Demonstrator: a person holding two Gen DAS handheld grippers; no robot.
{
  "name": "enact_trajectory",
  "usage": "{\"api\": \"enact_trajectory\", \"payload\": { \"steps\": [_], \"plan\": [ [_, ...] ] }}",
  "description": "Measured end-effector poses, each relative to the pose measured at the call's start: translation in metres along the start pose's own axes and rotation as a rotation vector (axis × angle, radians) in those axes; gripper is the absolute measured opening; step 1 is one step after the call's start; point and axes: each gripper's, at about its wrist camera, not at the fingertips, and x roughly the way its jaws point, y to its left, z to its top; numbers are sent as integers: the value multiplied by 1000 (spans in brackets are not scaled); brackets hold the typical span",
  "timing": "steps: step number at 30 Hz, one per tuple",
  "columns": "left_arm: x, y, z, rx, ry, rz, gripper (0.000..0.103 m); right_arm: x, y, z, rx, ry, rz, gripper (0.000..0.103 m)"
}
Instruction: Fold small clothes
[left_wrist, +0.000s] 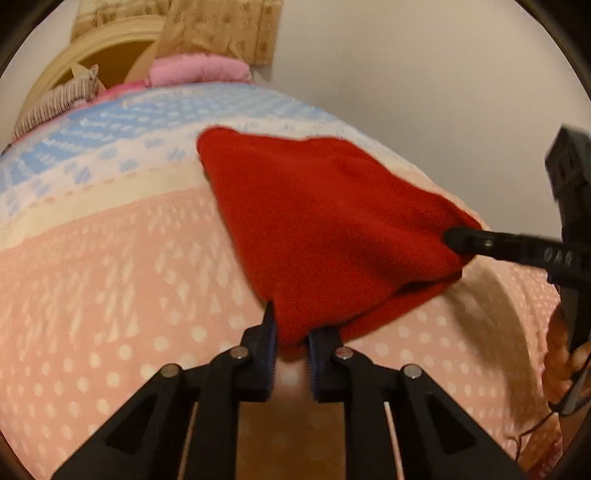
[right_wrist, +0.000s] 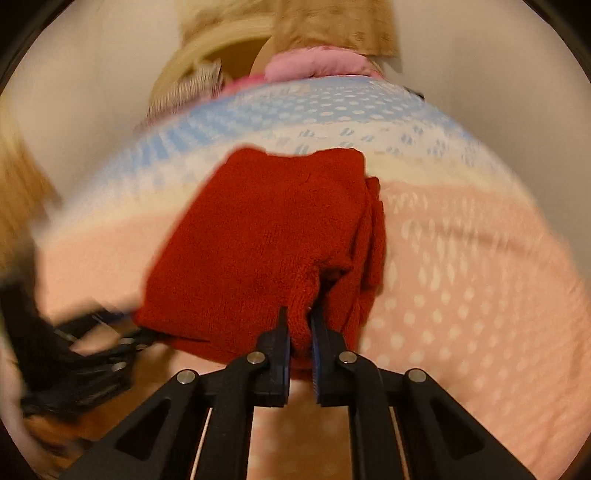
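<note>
Red knit garment (left_wrist: 332, 221) is pinched by left claw (left_wrist: 290, 332) and right claw (right_wrist: 299, 328).

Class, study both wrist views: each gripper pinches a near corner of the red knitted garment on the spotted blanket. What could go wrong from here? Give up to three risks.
1. The left gripper and right gripper each bite only a small edge of the red knitted garment, so a corner may slip free.
2. Its loose layers on one side could spill sideways, spoiling the fold.
3. Dragging might rumple the soft pink-and-blue spotted blanket underneath.
</note>
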Motion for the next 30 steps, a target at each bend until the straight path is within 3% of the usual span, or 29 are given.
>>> {"api": "enact_trajectory", "payload": {
  "steps": [2,4,7,9,12,14,16,18,22,27,30],
  "plan": [
    [-11,2,1,-30,-21,-40,15,-7,-29,-7,170,-28,97,8],
    [-18,6,-1,-41,-28,-60,14,-4,-51,-19,265,-32,123,8],
    [-7,11,-13,-31,11,-26,15,17,-67,-41,336,-1,146,12],
    [-3,17,-17,-78,40,-54,18,20,-71,-50,383,-28,182,13],
    [-19,18,-17,-62,22,-52,29,11,-61,-53,339,-41,159,23],
    [-34,20,-17,-36,-1,-24,48,-2,-48,-55,257,-19,107,24],
    [-48,23,-12,-35,-42,-20,50,-17,-42,-57,189,-17,38,24],
    [-58,25,-1,-49,-97,-11,50,-37,-33,-52,126,-75,-45,24],
    [-44,17,37,-73,-165,71,50,-59,-22,-18,49,-195,-104,24],
    [6,0,48,-68,-83,77,50,-26,-1,22,-7,-203,-117,24],
    [20,-5,28,-32,-64,111,54,16,-1,19,-30,-109,-151,24]
  ]
}}
